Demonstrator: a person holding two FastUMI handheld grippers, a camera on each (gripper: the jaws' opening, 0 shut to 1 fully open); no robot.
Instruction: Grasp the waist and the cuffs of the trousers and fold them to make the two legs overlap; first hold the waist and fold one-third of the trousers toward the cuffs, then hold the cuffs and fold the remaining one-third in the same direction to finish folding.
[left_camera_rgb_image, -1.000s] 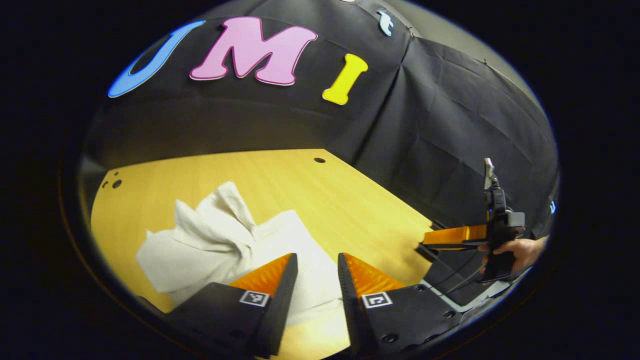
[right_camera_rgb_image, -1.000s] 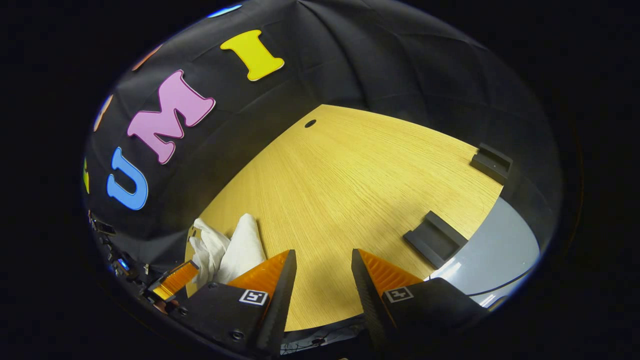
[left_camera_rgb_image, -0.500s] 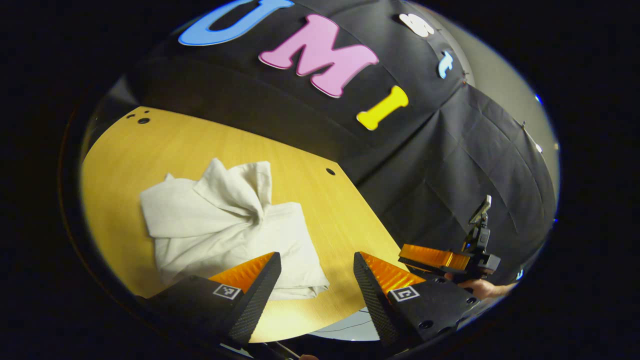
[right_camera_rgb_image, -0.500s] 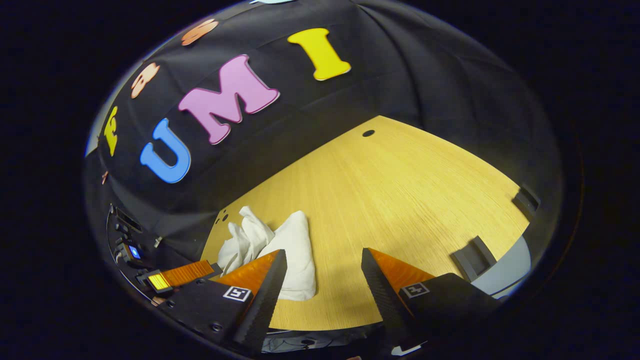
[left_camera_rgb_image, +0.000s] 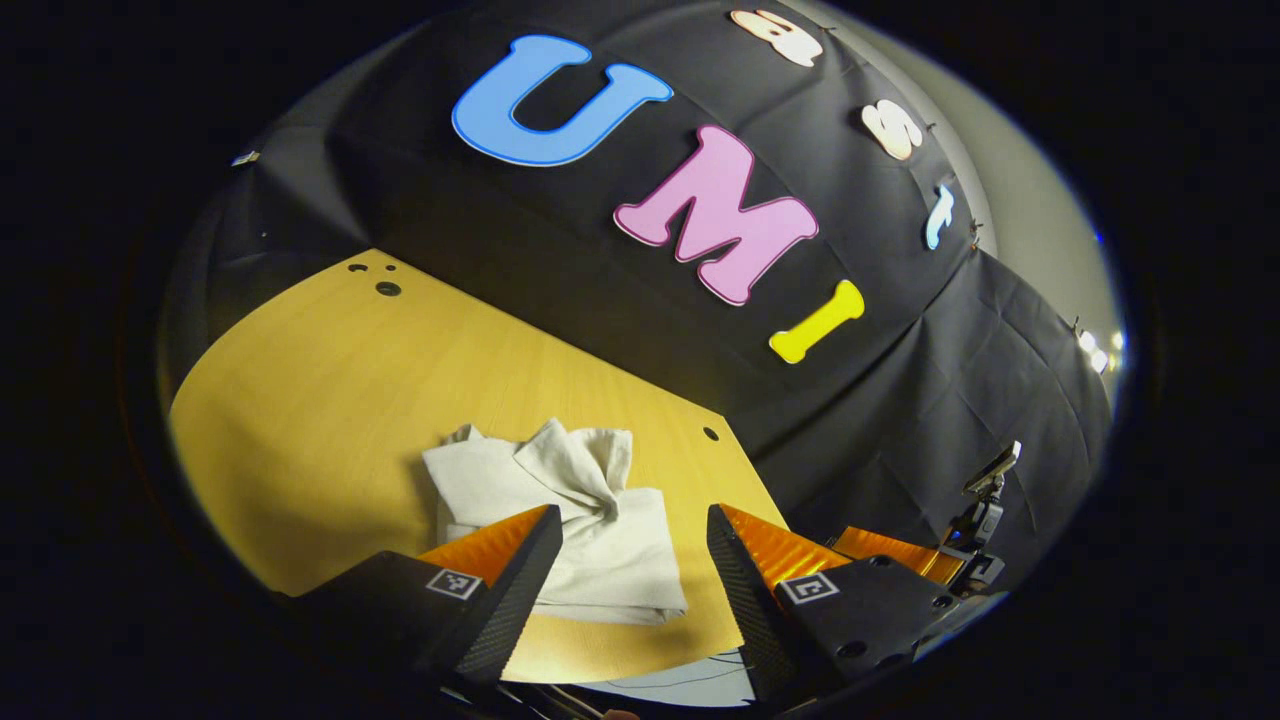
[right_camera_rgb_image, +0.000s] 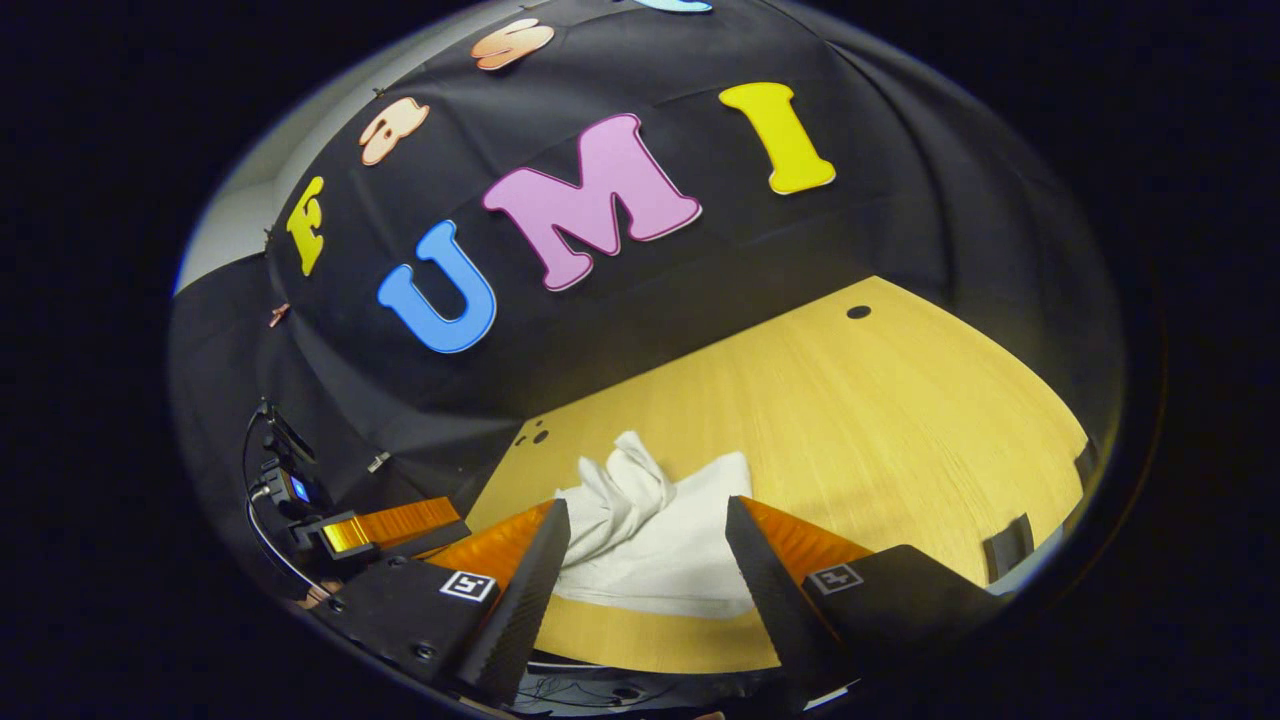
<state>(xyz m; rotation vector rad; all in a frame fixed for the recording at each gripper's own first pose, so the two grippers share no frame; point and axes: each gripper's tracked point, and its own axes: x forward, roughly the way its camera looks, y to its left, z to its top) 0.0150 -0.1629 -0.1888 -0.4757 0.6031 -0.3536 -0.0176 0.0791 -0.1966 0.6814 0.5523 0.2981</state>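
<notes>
Trousers (left_camera_rgb_image: 575, 525), white and rumpled, lie in a loose heap on the wooden table (left_camera_rgb_image: 300, 400) near its front edge. In the left gripper view, the left gripper (left_camera_rgb_image: 625, 585) hangs above them with its jaws spread wide and nothing between them. To the right of it, beyond the table corner, the right gripper (left_camera_rgb_image: 895, 548) is partly seen. In the right gripper view, the left gripper (right_camera_rgb_image: 390, 525) appears at the left. The trousers (right_camera_rgb_image: 660, 545) sit between the parted fingers of the right gripper (right_camera_rgb_image: 645, 590), which seems to float above the cloth, not touching.
</notes>
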